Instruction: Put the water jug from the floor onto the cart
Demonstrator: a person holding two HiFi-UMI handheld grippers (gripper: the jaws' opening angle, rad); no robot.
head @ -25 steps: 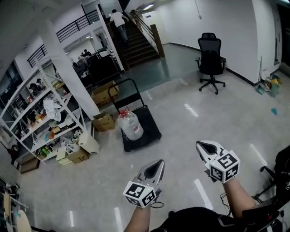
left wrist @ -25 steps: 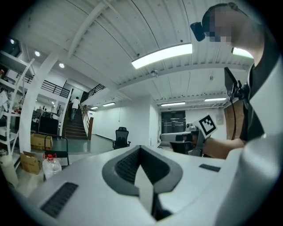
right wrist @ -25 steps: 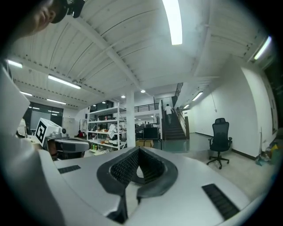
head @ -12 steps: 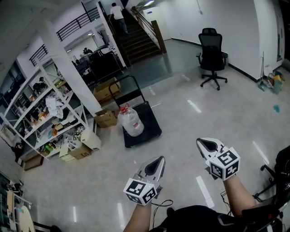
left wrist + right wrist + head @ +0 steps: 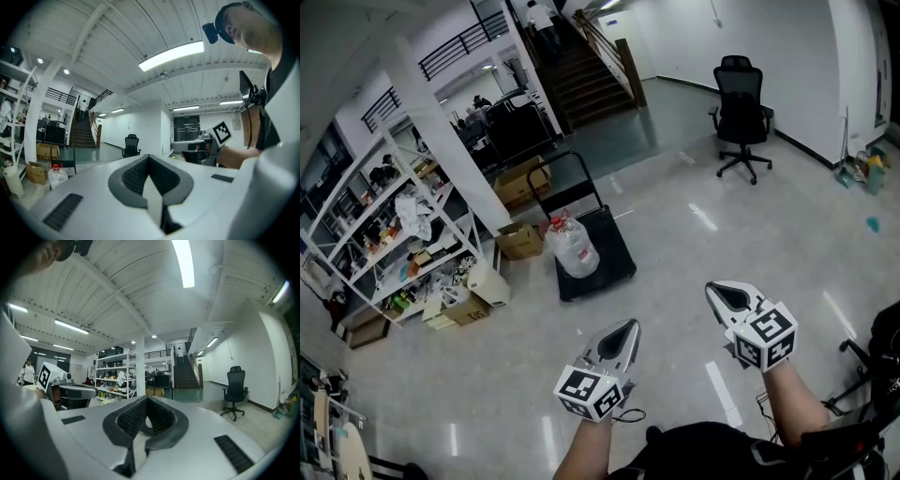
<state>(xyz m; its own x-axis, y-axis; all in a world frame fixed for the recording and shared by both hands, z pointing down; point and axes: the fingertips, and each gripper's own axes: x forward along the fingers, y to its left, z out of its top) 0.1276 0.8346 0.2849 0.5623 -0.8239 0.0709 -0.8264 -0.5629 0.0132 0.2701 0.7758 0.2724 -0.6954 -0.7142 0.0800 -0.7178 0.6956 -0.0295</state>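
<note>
Head view shows us the water jug (image 5: 573, 251) standing up on the black cart (image 5: 614, 265). The jug has a red cap. It sits by the cart's left edge, nearer the end with the handle (image 5: 551, 178). The cart is on the shiny floor (image 5: 675, 309), well away from us. A brown box (image 5: 520, 242) lies just beside the cart's left edge. Shelves (image 5: 389, 234) full of stuff stand further left. A black chair (image 5: 742, 103) on wheels stands far off on the right, near the white wall. Stairs (image 5: 581, 84) go up behind the cart.

We hold both grippers out low in front of us, side by side and apart. Our left gripper (image 5: 622, 336) has its jaws pressed together, with nothing in them. Our right gripper (image 5: 724, 296) is closed tight too, and it holds nothing. Both are well apart from the jug and the cart. In the left gripper view we see the jug small and far away at the left, past the closed jaws.
</note>
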